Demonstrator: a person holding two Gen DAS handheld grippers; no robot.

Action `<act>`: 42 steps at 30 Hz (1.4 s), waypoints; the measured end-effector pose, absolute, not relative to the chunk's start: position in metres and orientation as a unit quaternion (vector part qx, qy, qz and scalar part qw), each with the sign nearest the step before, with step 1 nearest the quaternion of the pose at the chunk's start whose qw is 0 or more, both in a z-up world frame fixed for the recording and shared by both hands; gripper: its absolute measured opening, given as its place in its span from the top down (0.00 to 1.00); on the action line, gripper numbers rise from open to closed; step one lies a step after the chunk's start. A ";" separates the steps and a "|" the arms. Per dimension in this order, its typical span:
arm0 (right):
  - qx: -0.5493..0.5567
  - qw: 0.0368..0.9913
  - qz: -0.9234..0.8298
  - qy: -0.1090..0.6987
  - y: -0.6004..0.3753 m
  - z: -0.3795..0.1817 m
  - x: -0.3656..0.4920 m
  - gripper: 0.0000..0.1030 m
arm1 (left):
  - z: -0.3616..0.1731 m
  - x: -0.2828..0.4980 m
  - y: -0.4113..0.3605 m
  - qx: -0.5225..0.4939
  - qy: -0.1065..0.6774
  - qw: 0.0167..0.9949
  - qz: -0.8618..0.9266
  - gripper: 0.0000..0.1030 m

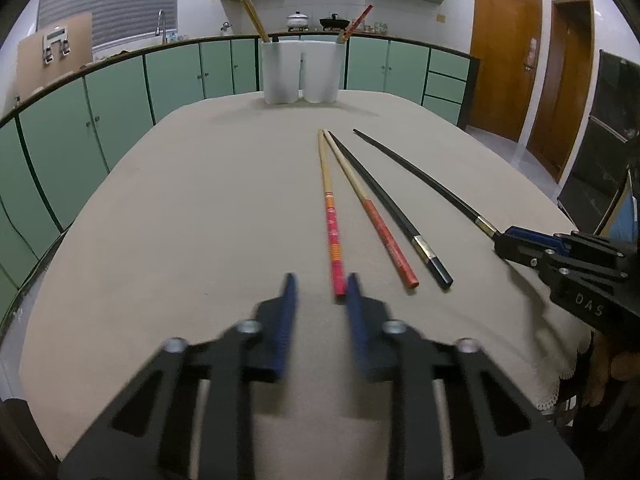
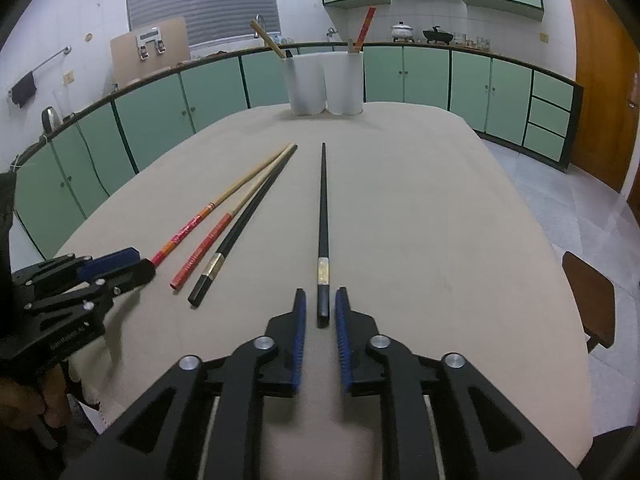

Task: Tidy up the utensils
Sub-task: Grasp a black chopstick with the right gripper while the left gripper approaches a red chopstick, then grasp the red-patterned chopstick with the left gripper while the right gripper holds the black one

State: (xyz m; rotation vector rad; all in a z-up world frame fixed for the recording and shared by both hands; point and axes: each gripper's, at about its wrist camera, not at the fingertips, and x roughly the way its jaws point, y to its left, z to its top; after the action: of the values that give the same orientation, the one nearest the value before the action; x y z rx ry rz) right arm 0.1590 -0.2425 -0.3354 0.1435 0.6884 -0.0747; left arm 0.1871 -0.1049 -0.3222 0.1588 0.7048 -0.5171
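Chopsticks lie loose on the beige tabletop (image 2: pixel 440 208), all in front of the white twin-cup holder (image 2: pixel 324 80) that stands at the far end. Four are out on the cloth. Two are pale wood with red patterned handles: the red-handled chopstick (image 1: pixel 331 216) farthest to the left of the group and the second red-handled chopstick (image 1: pixel 372 208) just beside it, their thin tips nearly meeting on the holder's side. A black chopstick with a gold band (image 1: pixel 394 210) lies just right of them, its tip close to theirs. The other black chopstick (image 2: pixel 322 224) lies apart, farther right, pointing toward the holder.

In the holder, a wooden pair (image 1: pixel 255 19) leans out of the left cup and a red-topped chopstick (image 1: pixel 359 21) leans out of the right cup.

The left gripper (image 1: pixel 318 292) has its fingers (image 1: pixel 289 300) apart, with the thick end of the leftmost red-handled chopstick just at the inner side of the right one; whether it touches is unclear. The right gripper (image 2: pixel 321 308) has its fingers (image 2: pixel 342 320) apart too, straddling the thick end of the lone black chopstick, with a gap showing on both sides. Both grippers are low, near the edge of the tabletop opposite the holder.
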 end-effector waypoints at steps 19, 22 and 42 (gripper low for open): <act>0.080 0.934 -0.093 0.336 -0.245 -0.334 0.150 0.88 | -0.322 0.185 -0.084 0.057 0.344 0.917 -0.192 0.64; 0.079 0.933 -0.091 0.338 -0.246 -0.335 0.151 0.88 | -0.322 0.187 -0.082 0.051 0.348 0.915 -0.199 0.79; 0.047 0.948 -0.046 0.310 -0.245 -0.203 0.143 0.94 | -0.193 0.191 -0.074 0.037 0.336 0.917 -0.213 0.95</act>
State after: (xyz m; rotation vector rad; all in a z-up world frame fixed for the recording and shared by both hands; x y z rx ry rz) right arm 0.1428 -0.2455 -0.2030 0.0956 0.6309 -0.0933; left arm 0.1908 -0.0737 -0.1932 0.0759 0.6913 -0.4373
